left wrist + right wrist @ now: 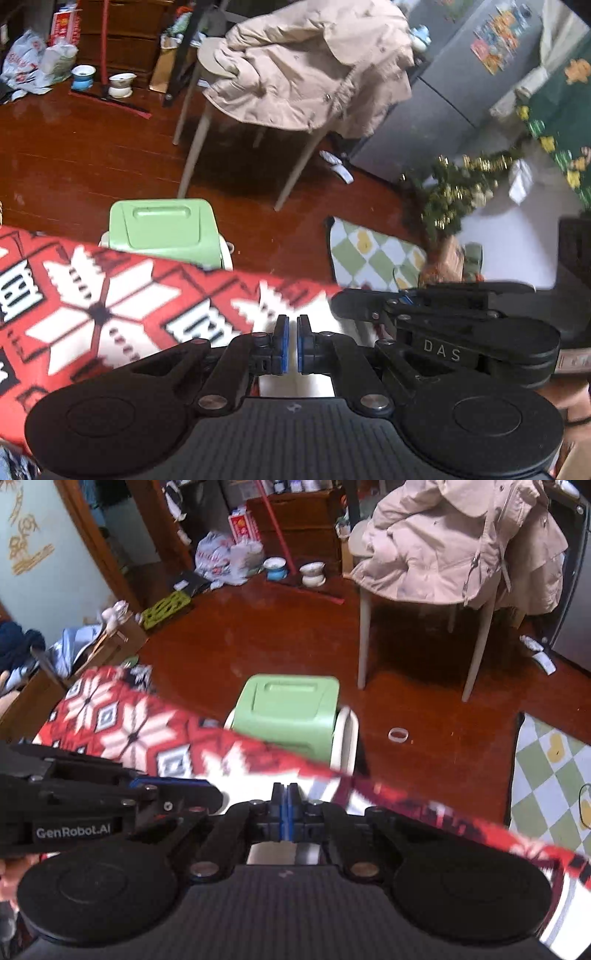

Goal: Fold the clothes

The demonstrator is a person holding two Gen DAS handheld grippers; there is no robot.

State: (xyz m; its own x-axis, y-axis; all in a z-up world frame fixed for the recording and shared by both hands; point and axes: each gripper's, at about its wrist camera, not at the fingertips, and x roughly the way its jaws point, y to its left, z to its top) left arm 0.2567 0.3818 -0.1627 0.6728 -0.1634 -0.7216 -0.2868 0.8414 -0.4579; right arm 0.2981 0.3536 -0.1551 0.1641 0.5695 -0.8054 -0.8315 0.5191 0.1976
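Two tools side by side | left tool [292, 341], right tool [284, 806]: both pinch red patterned garment [110, 306]

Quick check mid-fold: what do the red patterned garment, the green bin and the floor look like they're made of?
Garment: soft knit or fleece by its look, matte, draping limply with a blocky snowflake pattern; which one is unclear.
Bin: likely moulded plastic, smooth pale green lid with a pressed recess.
Floor: seems varnished wood or wood-look laminate, reddish brown, glossy with reflections and faint plank lines.

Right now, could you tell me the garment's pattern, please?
Red with white snowflake motifs on the garment; clearest in the left wrist view.
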